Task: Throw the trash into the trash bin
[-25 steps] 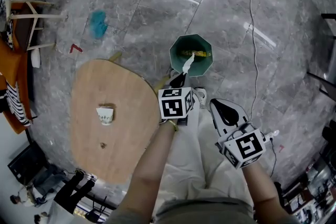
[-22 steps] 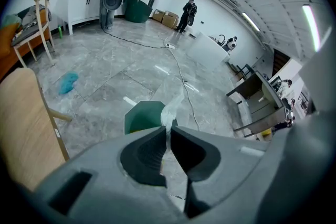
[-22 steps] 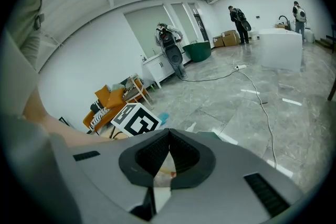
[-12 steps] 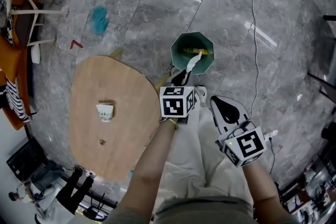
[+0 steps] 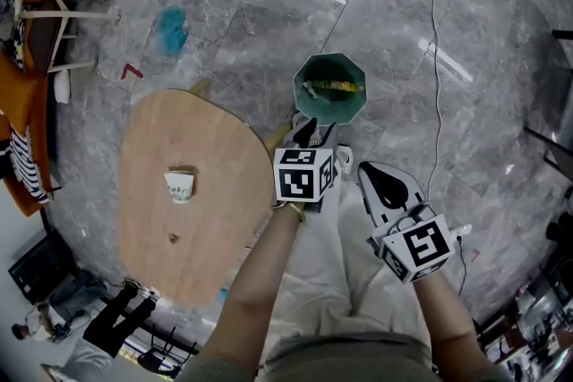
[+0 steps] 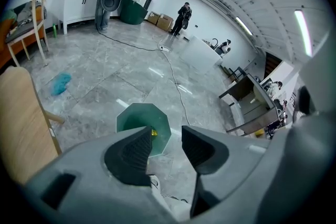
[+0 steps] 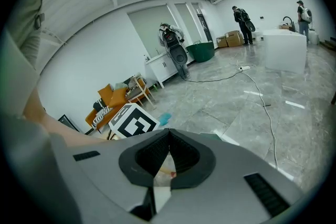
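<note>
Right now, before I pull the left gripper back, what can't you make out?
Trash bin contents: head view shows a yellow thing; anything else is too small. In the left gripper view the left gripper, whose jaws have just been opening with nothing between, covers part.
Dark speck on the table: head view, too small.
Pale patch past the shut right gripper: right gripper view, jaws hide most.
</note>
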Motion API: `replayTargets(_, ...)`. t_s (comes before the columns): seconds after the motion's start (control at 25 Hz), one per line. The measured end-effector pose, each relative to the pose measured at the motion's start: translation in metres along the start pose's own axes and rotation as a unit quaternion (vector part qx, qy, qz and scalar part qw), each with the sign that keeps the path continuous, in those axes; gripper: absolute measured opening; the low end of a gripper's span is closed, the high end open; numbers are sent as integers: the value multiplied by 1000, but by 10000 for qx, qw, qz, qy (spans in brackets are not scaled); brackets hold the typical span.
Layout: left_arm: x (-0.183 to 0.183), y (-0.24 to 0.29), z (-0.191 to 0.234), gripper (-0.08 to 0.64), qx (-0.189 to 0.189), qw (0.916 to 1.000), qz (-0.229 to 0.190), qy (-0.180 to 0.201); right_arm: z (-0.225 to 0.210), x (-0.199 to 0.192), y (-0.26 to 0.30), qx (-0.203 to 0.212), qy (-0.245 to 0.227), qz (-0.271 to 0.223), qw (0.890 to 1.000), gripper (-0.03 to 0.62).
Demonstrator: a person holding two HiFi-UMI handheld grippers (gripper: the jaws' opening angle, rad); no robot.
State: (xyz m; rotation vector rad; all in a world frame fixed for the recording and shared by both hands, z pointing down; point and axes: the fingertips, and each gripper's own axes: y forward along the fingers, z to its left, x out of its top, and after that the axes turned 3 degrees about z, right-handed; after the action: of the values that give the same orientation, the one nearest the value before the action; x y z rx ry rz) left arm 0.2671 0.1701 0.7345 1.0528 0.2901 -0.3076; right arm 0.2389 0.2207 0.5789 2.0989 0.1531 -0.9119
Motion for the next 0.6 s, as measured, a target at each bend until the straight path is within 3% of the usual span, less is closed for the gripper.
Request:
replayTargets(0.4, 0, -13, -10, 169, -108, 9999, -51, -12, 6, 6, -4, 60, -102, -47, 9999, 9)
replayTargets(0.6, 7, -25, -12, 141, 67, 9997, -247, 5, 11, 6, -7, 147, -182, -52, 9997, 9)
